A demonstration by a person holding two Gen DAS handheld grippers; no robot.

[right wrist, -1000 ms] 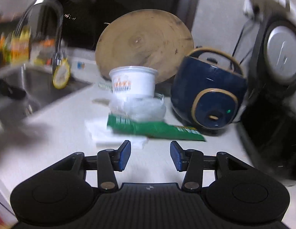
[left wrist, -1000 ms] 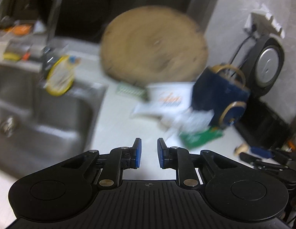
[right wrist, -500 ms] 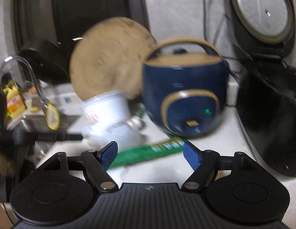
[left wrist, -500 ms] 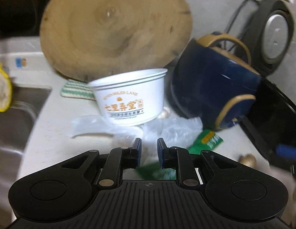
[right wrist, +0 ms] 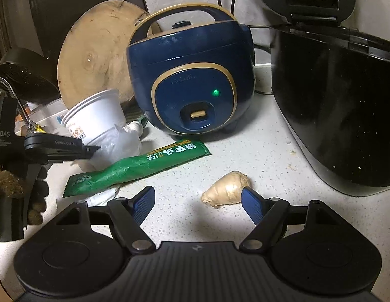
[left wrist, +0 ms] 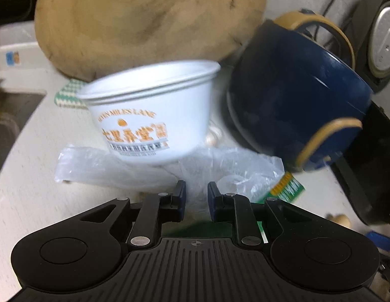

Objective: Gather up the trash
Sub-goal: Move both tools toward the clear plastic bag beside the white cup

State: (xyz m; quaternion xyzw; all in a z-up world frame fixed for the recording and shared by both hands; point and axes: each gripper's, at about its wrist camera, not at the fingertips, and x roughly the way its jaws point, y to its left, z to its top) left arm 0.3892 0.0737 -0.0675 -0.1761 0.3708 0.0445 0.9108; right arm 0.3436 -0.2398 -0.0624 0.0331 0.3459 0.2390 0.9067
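Both grippers have closed in on the trash pile: left gripper [left wrist: 196, 193], slightly parted and empty, noses at the plastic [left wrist: 114, 168] beneath the cup [left wrist: 154, 115]; right gripper [right wrist: 198, 196], just widened, empty, wrapper [right wrist: 134, 168] ahead-left

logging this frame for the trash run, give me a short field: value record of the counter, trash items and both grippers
surface: speckled white counter
trash: white paper cup tilted on a clear plastic bag; green wrapper flat in front of them
not trash: blue rice cooker, round wooden board, ginger piece, black cooker
left gripper: jaws narrow, at the plastic bag, grip unclear
right gripper: jaws have just been opening, now wide, nothing between them, ginger just ahead
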